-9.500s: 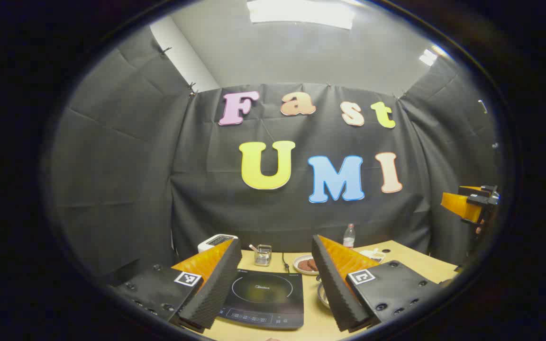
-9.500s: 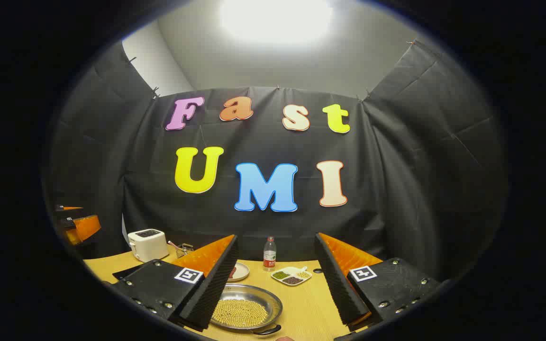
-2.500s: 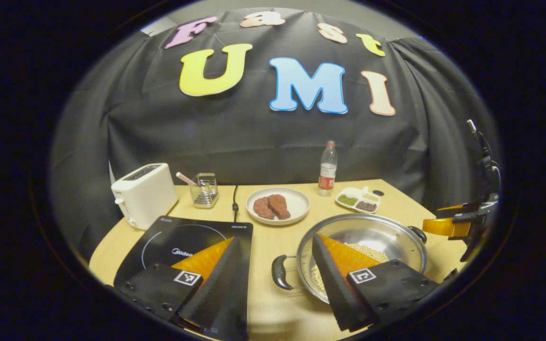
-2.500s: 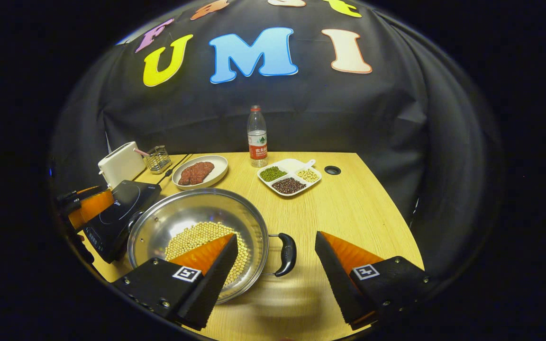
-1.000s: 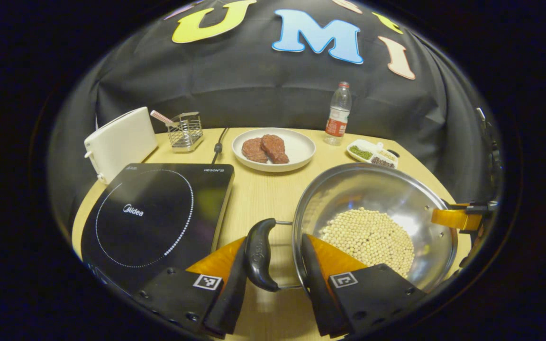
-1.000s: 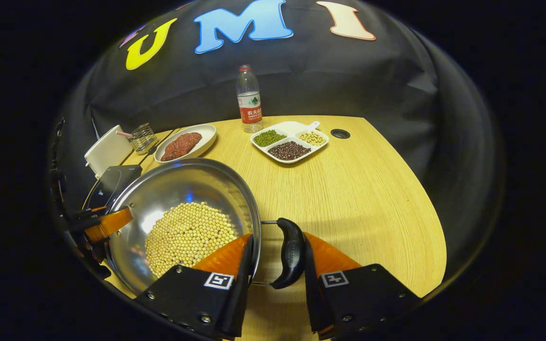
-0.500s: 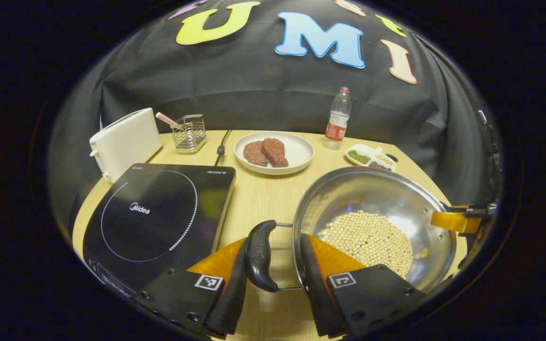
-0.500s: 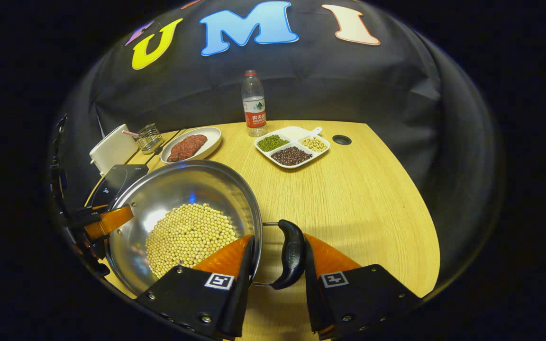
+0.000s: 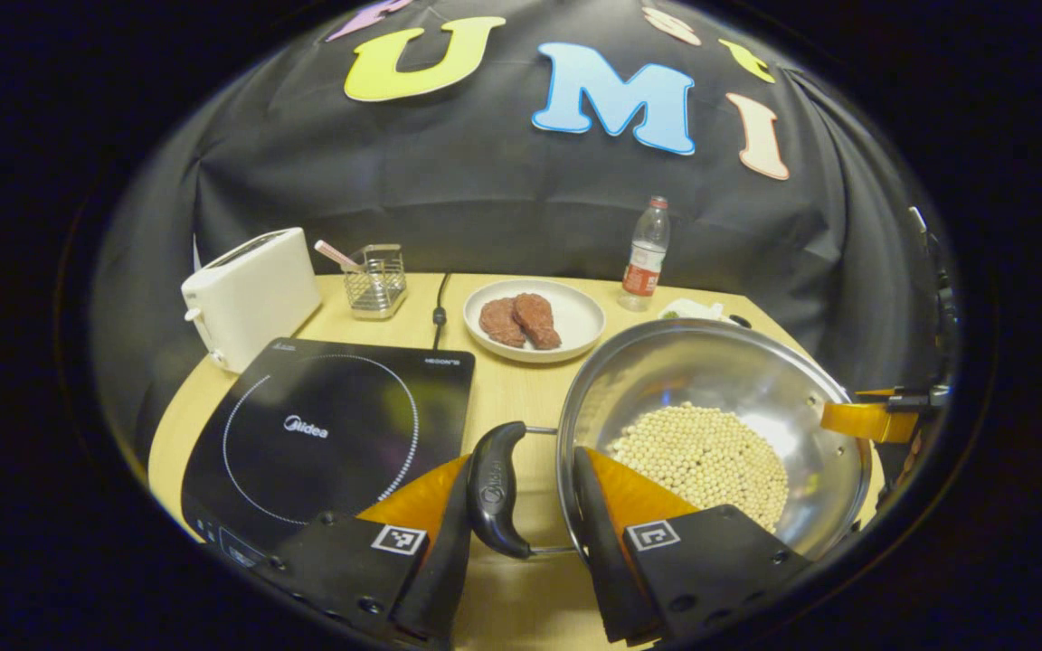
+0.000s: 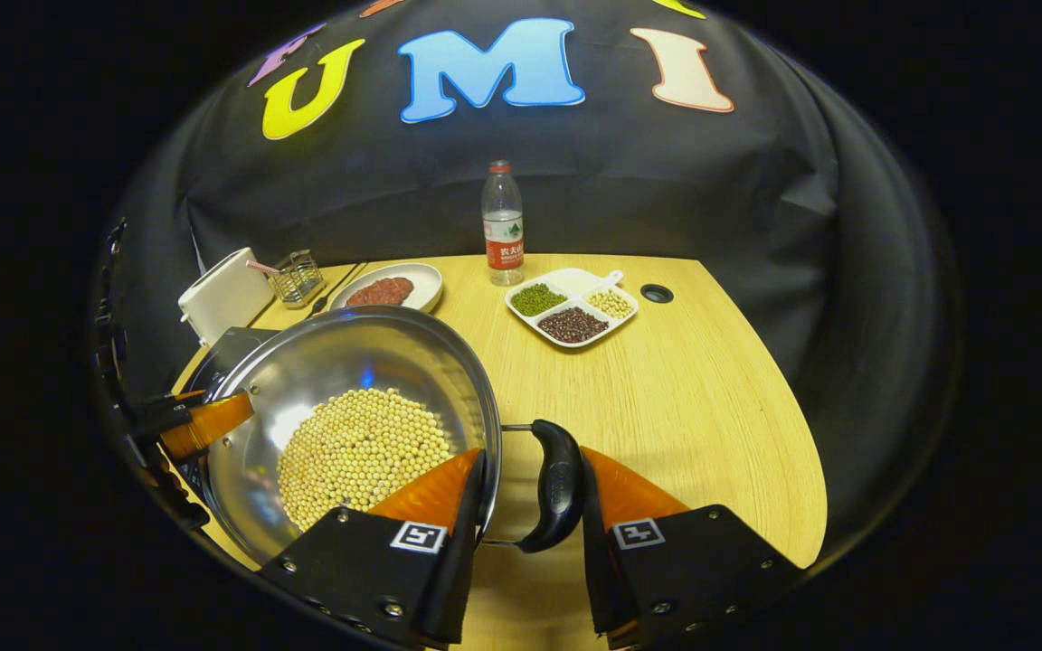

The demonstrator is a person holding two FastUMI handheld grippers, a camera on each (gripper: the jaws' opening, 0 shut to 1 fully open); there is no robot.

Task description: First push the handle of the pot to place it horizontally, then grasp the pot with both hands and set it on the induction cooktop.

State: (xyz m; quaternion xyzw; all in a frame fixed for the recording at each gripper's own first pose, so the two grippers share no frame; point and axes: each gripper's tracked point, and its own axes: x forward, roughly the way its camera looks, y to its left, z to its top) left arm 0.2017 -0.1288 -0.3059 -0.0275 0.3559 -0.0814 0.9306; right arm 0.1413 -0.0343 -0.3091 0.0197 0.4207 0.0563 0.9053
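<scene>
On the far left of the desk point(image 9: 503, 389) stands a toaster point(image 9: 251, 294), and just in front of it lies the cooktop point(image 9: 331, 434), flat and bare, with a wire rack point(image 9: 375, 279) and a plate of meat point(image 9: 535, 318) behind it. The pot point(image 9: 711, 425), a wide shallow steel one with a bed of pale beans point(image 9: 706, 452), sits to the right of the cooktop, near its edge but not on it; whether its base touches the desk I cannot tell. The left gripper point(image 9: 516, 524) has its fingers drawn in close around the pot's left handle point(image 9: 494, 488), which lies between them, one finger outside it and the other over the rim. In the right gripper view the right gripper point(image 10: 528, 506) straddles the right handle point(image 10: 560, 484) the same way. Both grips look narrow and closed on the handles, though the actual pad contact is hidden. The risk, as I judge it, is tilt: if one side rises or travels faster than the other, the beans could slide to the low side and spill. A handle could also twist and slip between the fingers. Moving leftward, the pot's base could catch the cooktop's raised edge if carried too low. Farther right stand a bottle point(image 10: 503, 215) and a divided dish point(image 10: 573, 307), well apart from the path.
</scene>
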